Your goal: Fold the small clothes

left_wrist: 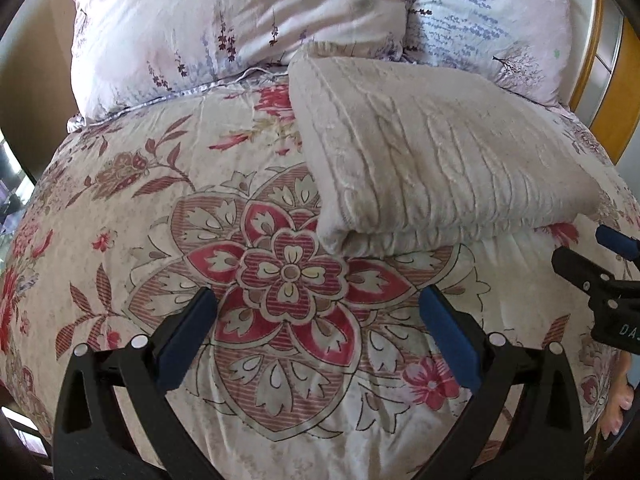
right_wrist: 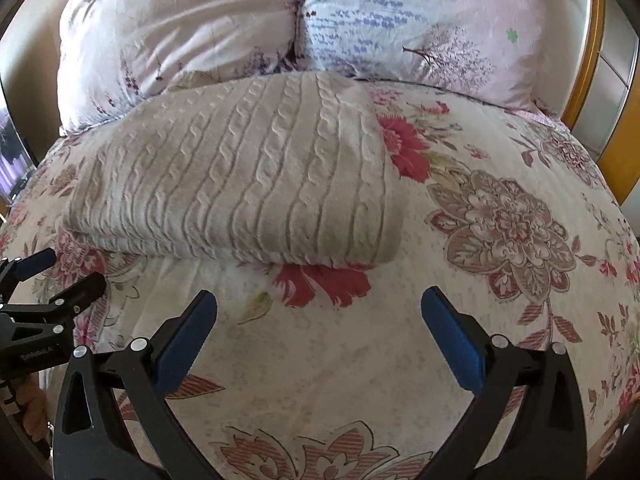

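Observation:
A cream cable-knit garment (left_wrist: 436,160) lies folded into a thick rectangle on the floral bedspread (left_wrist: 160,240), its doubled edge facing me. In the right wrist view the same folded garment (right_wrist: 240,176) sits at centre left. My left gripper (left_wrist: 318,300) hovers open over the bedspread just short of the fold, nothing between its blue pads. My right gripper (right_wrist: 318,300) is open too, over bare bedspread (right_wrist: 440,280) in front of the garment's right corner. Each gripper shows at the other view's edge: the right gripper (left_wrist: 596,256) and the left gripper (right_wrist: 56,276).
Two floral pillows (left_wrist: 224,28) (left_wrist: 500,20) rest against the head of the bed behind the garment. A wooden bed frame (left_wrist: 592,80) runs along the right. A person's hand (left_wrist: 620,400) shows at the lower right edge.

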The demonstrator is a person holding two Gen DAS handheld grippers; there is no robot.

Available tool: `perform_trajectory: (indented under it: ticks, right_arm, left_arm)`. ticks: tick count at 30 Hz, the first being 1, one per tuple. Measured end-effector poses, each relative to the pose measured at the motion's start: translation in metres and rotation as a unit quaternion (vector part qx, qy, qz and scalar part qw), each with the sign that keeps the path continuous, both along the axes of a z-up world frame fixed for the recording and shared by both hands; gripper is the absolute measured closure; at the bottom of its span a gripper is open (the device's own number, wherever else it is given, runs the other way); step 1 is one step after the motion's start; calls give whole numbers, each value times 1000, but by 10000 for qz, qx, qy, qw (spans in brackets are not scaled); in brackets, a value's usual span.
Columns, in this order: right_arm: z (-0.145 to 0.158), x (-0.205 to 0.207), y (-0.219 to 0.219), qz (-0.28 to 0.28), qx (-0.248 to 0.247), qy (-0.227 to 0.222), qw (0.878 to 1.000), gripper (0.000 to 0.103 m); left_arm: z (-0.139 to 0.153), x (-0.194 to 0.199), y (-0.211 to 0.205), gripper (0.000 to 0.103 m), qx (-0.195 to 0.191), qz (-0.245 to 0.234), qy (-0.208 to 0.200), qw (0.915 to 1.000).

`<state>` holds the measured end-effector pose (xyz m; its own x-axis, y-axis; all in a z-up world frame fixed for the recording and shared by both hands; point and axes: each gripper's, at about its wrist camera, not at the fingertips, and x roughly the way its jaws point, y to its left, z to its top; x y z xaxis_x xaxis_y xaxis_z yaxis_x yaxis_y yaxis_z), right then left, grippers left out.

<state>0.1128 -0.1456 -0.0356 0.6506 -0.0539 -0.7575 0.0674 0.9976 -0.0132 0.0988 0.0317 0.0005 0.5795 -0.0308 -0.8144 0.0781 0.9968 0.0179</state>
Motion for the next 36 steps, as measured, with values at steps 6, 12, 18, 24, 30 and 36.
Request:
perform_trajectory:
  ticks: [6,12,18,24,30,36]
  right_arm:
    - [-8,4,1,-10,-30,199,9998,1]
    - [-9,2,-1,-24,-15,165,9999,1]
    - [-10,2,-1,-20,-13,143,9999,1]
    - [-10,1,-1,-10,-15,145,9999,1]
    - [-10,1,-1,-5,-15,144,9999,1]
    - [-10,1,-1,-6,-14,144,9999,1]
  left_arm:
    - [0,1,0,2,-9,0,6,10000]
    - [0,1,0,2,-8,-3,5,10000]
    - [0,1,-1,2,-20,-12,3,10000]
    - [0,1,-3,2,-22,-28,-6,10000]
    - [-1,2,-3,2,-23,-30,-7,10000]
    - [0,2,-3,2,-23,-30,-8,10000]
